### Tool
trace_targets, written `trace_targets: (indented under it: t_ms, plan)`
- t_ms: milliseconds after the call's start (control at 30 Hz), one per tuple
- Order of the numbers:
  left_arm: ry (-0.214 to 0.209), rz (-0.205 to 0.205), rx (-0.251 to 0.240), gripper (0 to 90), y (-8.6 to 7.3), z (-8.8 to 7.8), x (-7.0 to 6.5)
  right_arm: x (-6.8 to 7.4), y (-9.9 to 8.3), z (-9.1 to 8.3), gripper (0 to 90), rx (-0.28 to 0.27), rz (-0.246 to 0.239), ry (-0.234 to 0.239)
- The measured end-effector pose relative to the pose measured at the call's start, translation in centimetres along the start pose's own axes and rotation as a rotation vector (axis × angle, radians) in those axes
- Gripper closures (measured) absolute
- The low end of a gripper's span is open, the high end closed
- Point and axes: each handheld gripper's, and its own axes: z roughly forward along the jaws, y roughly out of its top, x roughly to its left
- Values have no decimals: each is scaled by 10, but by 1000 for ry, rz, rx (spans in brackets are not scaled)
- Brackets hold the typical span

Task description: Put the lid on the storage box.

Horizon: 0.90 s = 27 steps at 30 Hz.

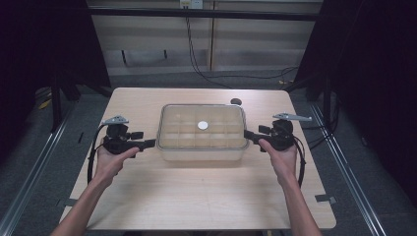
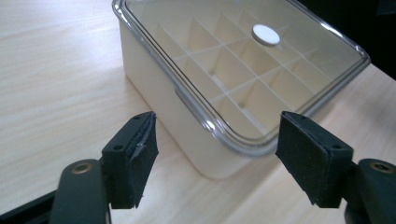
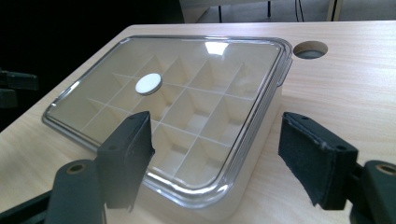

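High view: a cream box [image 1: 201, 147] with a clear lid [image 1: 201, 125] sits mid-counter [image 1: 196, 196], squarely between the two tongs. The left tongs [image 1: 150, 143] point at its left end and the right tongs [image 1: 247, 133] at its right end, each tip just short of the wall or barely touching it; which one cannot be told from here. A small white disc [image 1: 202, 125] lies at the lid's centre. A round hole [image 1: 236, 102] in the counter lies beyond the box, on the right tongs' side.

Left gripper view: the left tongs [image 2: 217, 156] stand wide, holding nothing. The box's near corner [image 2: 224, 158] lies straight ahead between the jaws, just beyond the pads. A small tab [image 2: 184, 98] on the lid rim sits farther along the wall, ahead and left of centre.

Right gripper view: the right tongs [image 3: 215, 158] are also wide and empty, with the box's near corner between and just past the jaws. Dividers [image 3: 187, 107] show through the lid, and the cells look empty.

Judging by this, the box should be light and stiff, but smooth plastic may slip. The lid could lift off alone, so the firmest hold is probably on the walls below the rim, at both ends together.
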Motion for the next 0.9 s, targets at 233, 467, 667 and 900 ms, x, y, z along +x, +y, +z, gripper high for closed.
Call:
trace_targets:
  t_ms: [233,467,667,900]
  plan:
    - [-6,-2,-7,278,-16,-18,-2,-1,-11,-25,250,-23,9,3]
    - [34,-6,-23,264,-34,-33,-5,1,-27,-44,251,-27,15,-13]
    - [23,-2,-26,261,-51,-43,-13,8,-49,-57,266,-10,17,-17]
    - [28,17,19,289,-75,-49,-27,12,-78,-72,265,-6,39,-26]
